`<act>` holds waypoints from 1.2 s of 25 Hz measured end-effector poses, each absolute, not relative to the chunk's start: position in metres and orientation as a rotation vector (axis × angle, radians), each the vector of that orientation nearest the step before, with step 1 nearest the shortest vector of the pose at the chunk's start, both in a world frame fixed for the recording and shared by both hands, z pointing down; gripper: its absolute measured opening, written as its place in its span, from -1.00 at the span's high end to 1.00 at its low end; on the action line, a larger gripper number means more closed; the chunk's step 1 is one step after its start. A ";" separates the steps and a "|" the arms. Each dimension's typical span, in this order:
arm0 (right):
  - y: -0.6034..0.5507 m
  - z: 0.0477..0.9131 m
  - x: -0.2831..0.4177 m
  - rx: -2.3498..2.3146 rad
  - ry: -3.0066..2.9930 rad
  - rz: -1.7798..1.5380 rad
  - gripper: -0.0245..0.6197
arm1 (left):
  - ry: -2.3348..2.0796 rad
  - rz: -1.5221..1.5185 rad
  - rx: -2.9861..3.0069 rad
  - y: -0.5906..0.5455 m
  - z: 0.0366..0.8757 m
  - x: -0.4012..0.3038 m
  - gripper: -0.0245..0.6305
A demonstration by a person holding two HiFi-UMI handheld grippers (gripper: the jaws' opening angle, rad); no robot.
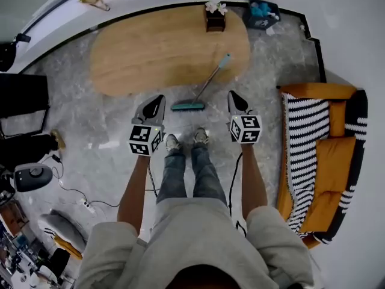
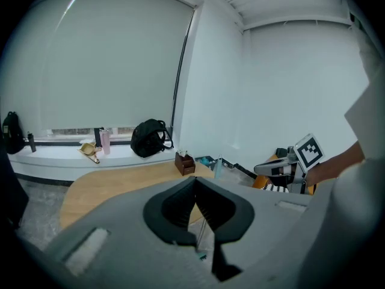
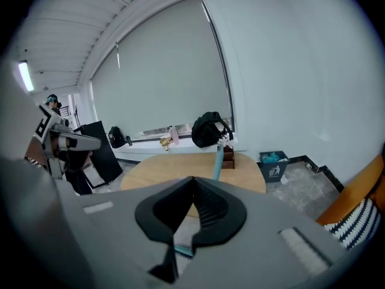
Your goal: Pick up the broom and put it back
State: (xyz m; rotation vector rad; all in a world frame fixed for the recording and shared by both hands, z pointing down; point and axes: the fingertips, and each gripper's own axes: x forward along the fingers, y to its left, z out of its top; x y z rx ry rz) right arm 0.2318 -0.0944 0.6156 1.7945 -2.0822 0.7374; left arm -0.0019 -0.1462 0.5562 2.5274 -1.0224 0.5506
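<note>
The left gripper (image 1: 159,99) hangs at about eleven o'clock from the person's shoes (image 1: 186,140), its claw pinched narrow with nothing in it. The broom (image 1: 204,88) stands at twelve o'clock, just beyond the shoes. Its teal head rests on the stone floor (image 1: 120,131) between the two grippers, and its thin handle leans away toward one o'clock, propped on the edge of the wooden table (image 1: 138,59). The right gripper (image 1: 233,96), at one o'clock, is likewise closed narrow and empty. The pickup looks not yet begun. To do it well, one claw should open, come down and close square across the handle at a low or middle point, so the thin shaft does not twist or slide. The other claw could steady it higher up before it is lifted clear of the table edge. A cable (image 1: 72,191) trails on the floor at eight o'clock. A small brown box (image 1: 215,21) sits on the table close to the handle's tip and could be knocked. A bin (image 1: 261,14) stands at one o'clock and a striped sofa (image 1: 325,161) at three o'clock, narrowing any swing to the right. Where the broom belongs is not visible.
</note>
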 end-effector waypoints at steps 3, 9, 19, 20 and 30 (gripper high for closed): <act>-0.094 0.590 0.222 1.794 -2.109 0.688 0.92 | -1.059 0.507 2.555 -0.149 0.531 -0.009 0.94; -0.117 0.534 0.200 1.786 -2.187 0.561 0.92 | -1.153 0.434 2.594 -0.161 0.486 -0.033 0.94; -0.148 0.449 0.134 1.752 -2.333 0.394 0.92 | -1.312 0.341 2.617 -0.174 0.418 -0.092 0.94; -0.151 0.443 0.127 1.748 -2.346 0.381 0.92 | -1.329 0.336 2.619 -0.175 0.411 -0.099 0.94; -0.165 0.385 0.080 1.716 -2.420 0.255 0.92 | -1.472 0.233 2.608 -0.177 0.365 -0.153 0.94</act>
